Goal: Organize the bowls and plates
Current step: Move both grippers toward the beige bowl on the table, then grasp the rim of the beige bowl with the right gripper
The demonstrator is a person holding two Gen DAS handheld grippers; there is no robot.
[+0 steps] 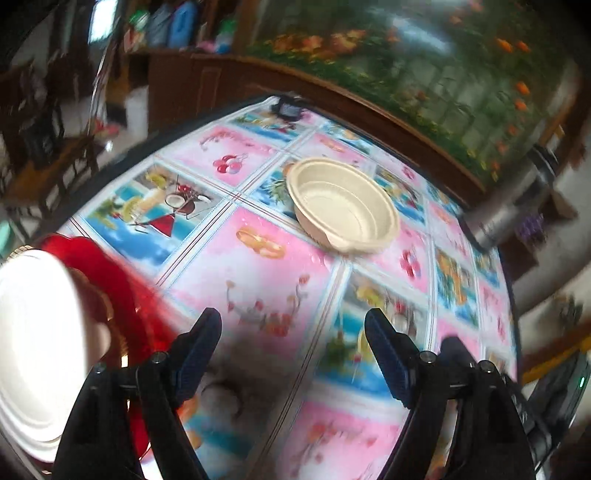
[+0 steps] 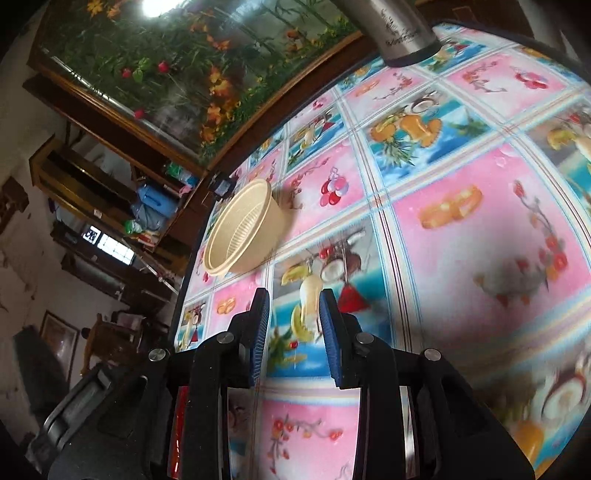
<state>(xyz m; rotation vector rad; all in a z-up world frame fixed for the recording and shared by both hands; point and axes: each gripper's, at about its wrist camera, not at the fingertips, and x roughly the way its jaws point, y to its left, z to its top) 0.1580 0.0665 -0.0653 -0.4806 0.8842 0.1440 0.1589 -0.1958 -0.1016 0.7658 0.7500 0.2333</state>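
A beige bowl stands upright on the colourful patterned tablecloth, well ahead of my left gripper, which is open and empty above the cloth. At the left edge of the left wrist view a white plate lies on a red plate, close beside the left finger. In the right wrist view the beige bowl sits near the table's far edge, ahead and left of my right gripper. The right jaws stand partly apart with nothing between them.
A steel thermos stands on the table's far side; it also shows in the left wrist view. A small dark object sits at the far table edge. A flower picture and wooden shelves lie beyond the table.
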